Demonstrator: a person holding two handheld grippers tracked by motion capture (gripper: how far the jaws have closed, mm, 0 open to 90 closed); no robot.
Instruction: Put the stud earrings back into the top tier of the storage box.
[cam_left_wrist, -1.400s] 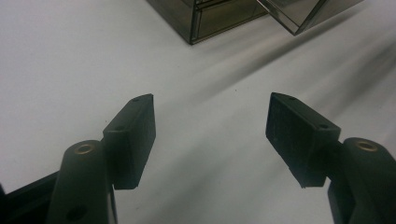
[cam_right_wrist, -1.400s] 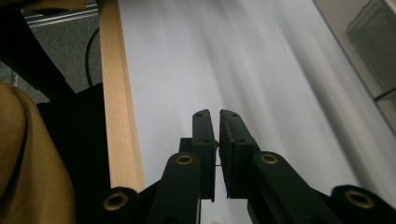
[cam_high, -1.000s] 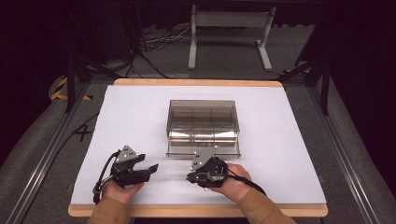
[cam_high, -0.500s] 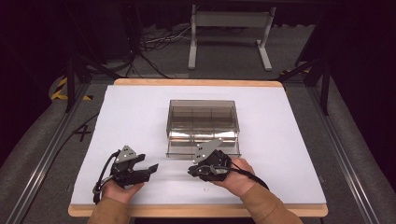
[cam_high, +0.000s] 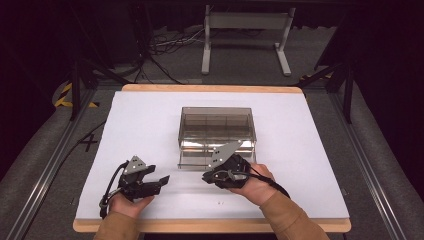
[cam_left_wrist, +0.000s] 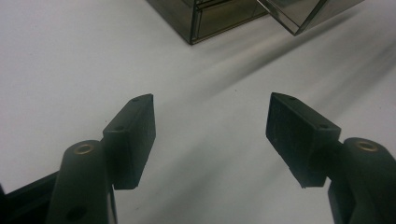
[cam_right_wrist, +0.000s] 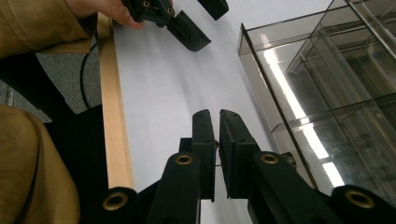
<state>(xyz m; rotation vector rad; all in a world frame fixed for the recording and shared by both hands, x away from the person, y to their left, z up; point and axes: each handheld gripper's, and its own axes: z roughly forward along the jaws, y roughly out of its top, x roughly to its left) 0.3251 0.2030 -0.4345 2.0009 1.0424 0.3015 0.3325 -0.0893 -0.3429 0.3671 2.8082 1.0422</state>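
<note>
Left gripper (cam_high: 156, 181) at 7 o'clock on the table (cam_high: 150, 125), jaws spread wide, nothing between them. Right gripper (cam_high: 209, 176) at 6 o'clock, turned sideways, jaws nearly closed on nothing, just beside the front of the organizer box (cam_high: 217, 131). The box sits at table centre: smoky clear plastic, likely light, stiff, slick, could crack. Best hold is probably a thin wall or the front drawer edge. Its compartments look empty.
</note>
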